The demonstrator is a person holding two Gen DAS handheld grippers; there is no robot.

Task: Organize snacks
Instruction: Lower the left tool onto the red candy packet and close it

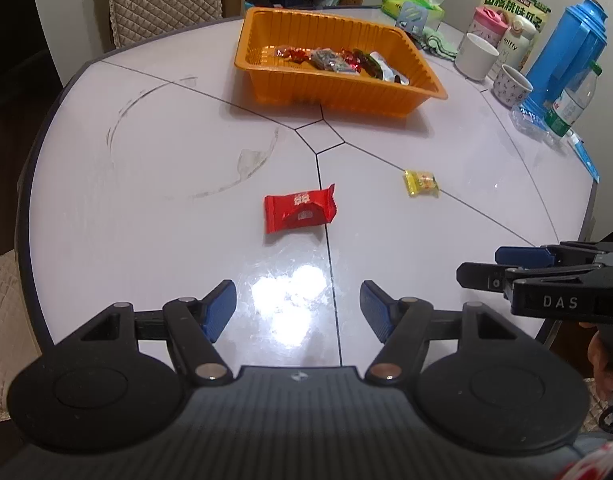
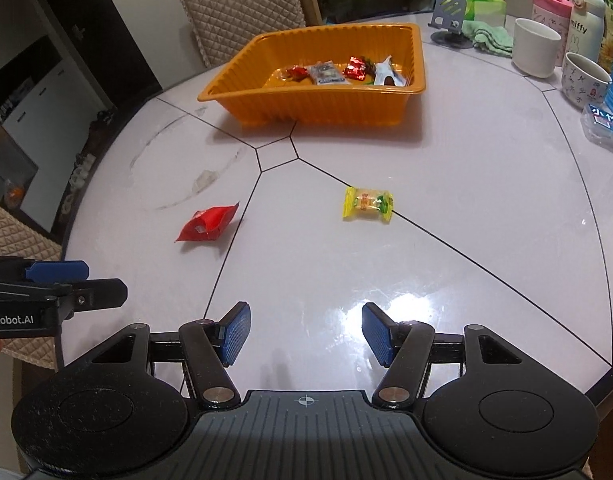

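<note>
- My left gripper point(image 1: 298, 312) hangs over the white table point(image 1: 146, 200) with its blue pads apart and only bare tabletop between them.
- My right gripper point(image 2: 305, 334) is likewise released, empty, tilted down at the table.
- The red snack packet point(image 1: 299, 213) lies ahead of the left gripper, on the dark seam line.
- The yellow candy point(image 2: 367, 204) lies ahead of the right gripper, well apart from the red one.
- The orange tray point(image 1: 306, 92) sits farther back, with several wrapped snacks point(image 2: 338, 72) inside.
- Cups point(image 1: 476, 56) and a blue flask point(image 1: 566, 52) stand at the far right edge.
</note>
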